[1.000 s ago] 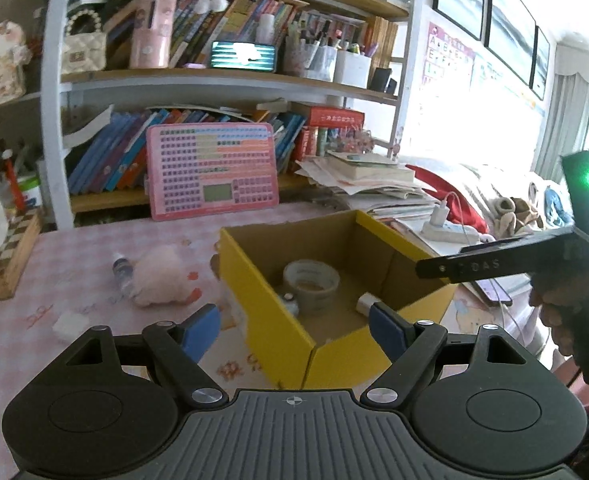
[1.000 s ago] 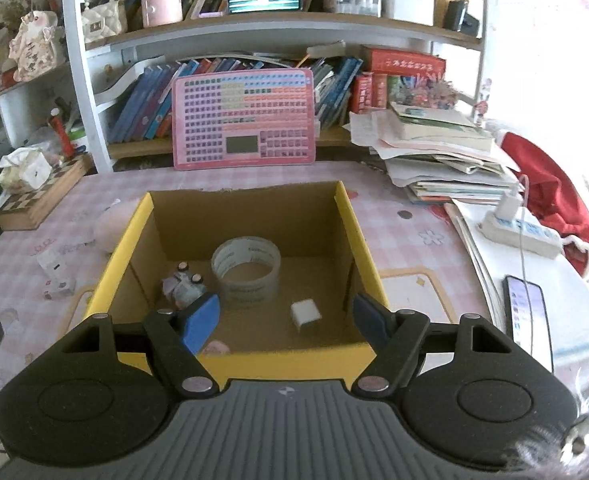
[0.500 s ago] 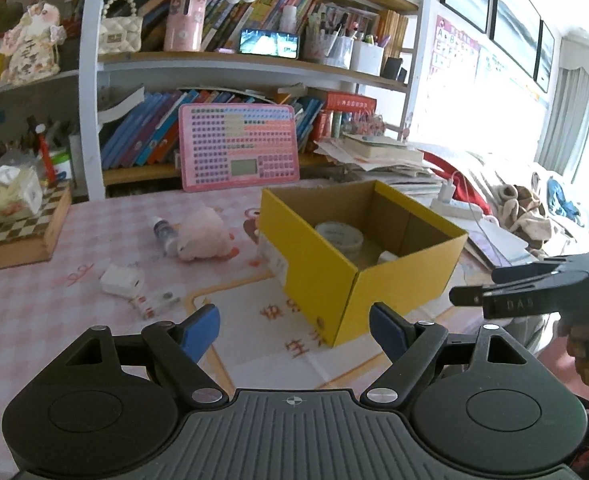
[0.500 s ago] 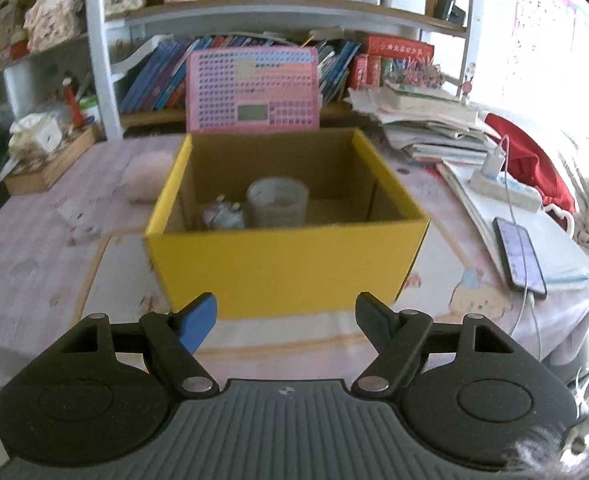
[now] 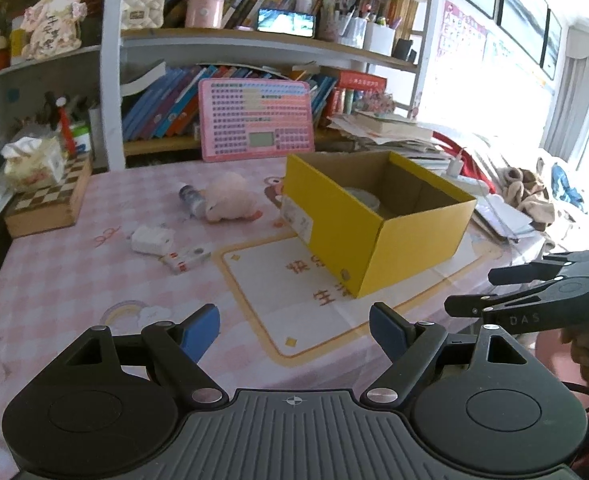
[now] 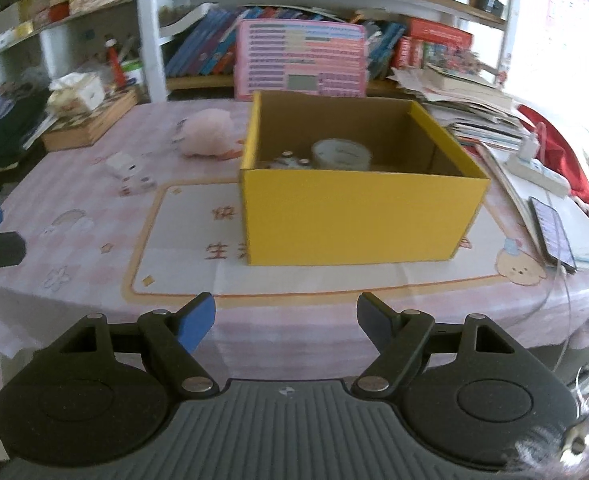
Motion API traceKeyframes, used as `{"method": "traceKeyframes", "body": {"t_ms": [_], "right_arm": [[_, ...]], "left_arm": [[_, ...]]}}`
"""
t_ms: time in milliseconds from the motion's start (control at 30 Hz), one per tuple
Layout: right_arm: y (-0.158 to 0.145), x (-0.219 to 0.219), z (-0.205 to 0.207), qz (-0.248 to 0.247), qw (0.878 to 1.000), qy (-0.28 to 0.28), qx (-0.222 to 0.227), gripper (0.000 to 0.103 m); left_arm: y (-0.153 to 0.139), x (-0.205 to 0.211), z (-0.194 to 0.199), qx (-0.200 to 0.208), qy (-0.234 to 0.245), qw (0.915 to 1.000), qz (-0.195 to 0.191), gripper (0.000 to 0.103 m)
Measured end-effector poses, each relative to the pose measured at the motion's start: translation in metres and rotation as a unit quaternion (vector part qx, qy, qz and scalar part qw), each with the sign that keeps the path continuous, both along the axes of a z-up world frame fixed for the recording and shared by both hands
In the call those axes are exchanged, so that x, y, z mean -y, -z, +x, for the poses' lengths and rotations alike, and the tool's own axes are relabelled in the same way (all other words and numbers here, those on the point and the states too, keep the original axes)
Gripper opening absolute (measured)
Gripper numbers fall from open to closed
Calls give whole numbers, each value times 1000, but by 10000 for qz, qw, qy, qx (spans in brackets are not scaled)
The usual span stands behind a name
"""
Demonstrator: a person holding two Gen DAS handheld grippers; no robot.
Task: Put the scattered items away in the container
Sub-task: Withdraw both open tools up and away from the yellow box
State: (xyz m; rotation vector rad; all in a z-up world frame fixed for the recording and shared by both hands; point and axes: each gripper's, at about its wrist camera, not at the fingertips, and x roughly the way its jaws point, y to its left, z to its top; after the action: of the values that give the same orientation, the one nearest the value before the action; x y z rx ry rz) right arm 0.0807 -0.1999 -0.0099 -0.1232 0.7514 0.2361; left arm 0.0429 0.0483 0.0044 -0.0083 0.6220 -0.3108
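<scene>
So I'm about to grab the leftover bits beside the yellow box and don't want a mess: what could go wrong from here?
1. The small bottle lies on its side against the pink plush; a pinch may roll it or catch the plush.
2. The white block and the flat packet lie close together, so the jaws could nudge one.
3. The phone sits near the table edge.

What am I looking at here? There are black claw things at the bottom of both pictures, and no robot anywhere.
No robot: a person holds a two-finger tool in each hand, with a camera on each looking along its fingers. One picture is from the left gripper, the other from the right gripper. Both are open and hold nothing. On the table stands a yellow box with a tape roll inside. Outside it lie a pink plush toy, a small bottle, a white block and a small packet.
</scene>
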Motion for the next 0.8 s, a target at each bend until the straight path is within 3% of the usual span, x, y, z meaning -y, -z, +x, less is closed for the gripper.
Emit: {"method": "traceKeyframes", "body": {"t_ms": [233, 400, 800], "right_arm": [[-3, -35, 8, -120, 9981, -586, 171, 77], [-7, -56, 7, 117, 9973, -694, 196, 77], [-2, -81, -12, 78, 9950, -997, 54, 76]], "left_arm": [[-2, -14, -2, 146, -243, 9994, 197, 84], [1, -23, -8, 96, -470, 9987, 142, 84], [2, -33, -15, 69, -517, 9986, 97, 84]]}}
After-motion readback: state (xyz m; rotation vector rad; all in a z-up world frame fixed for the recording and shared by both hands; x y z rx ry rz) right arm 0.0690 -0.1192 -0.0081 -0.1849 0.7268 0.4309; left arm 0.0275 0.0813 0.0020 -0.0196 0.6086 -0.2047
